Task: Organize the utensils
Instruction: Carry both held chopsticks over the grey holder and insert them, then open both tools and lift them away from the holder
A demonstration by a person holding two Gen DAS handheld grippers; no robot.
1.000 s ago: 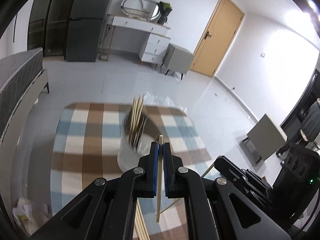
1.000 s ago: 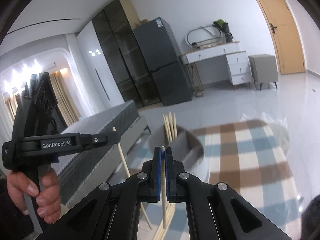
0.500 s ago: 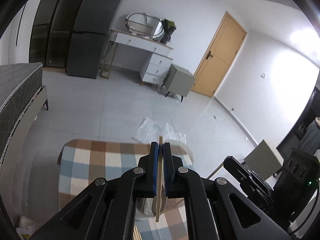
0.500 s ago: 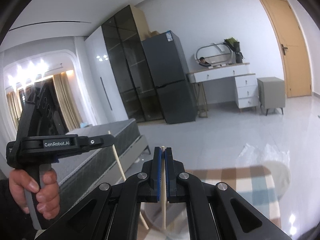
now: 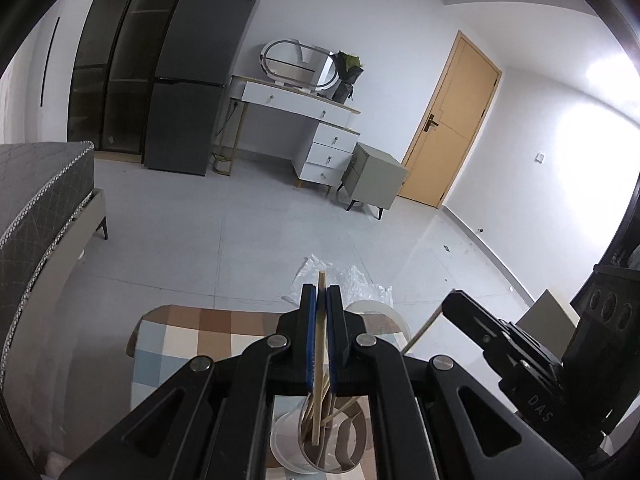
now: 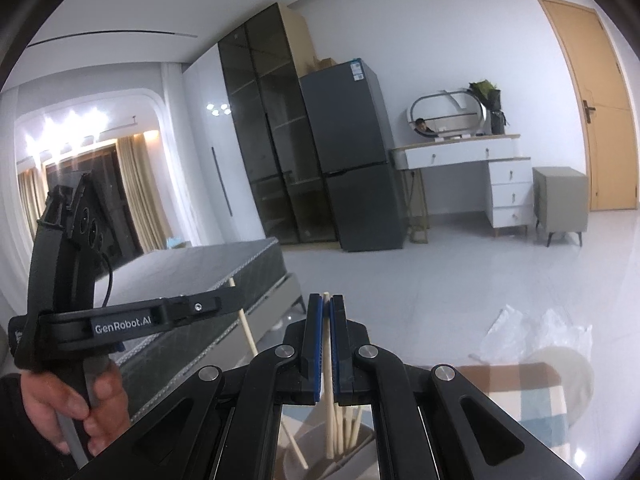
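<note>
Above the checked-cloth surface (image 5: 176, 344), the left tool (image 5: 321, 312) is clamped tight on one pale wooden chopstick (image 5: 319, 364) hanging into the white round holder (image 5: 288, 446) of more sticks. The right tool (image 6: 327, 328) pinches a second pale chopstick (image 6: 329, 400) over that holder, which stands near the surface's near edge.
</note>
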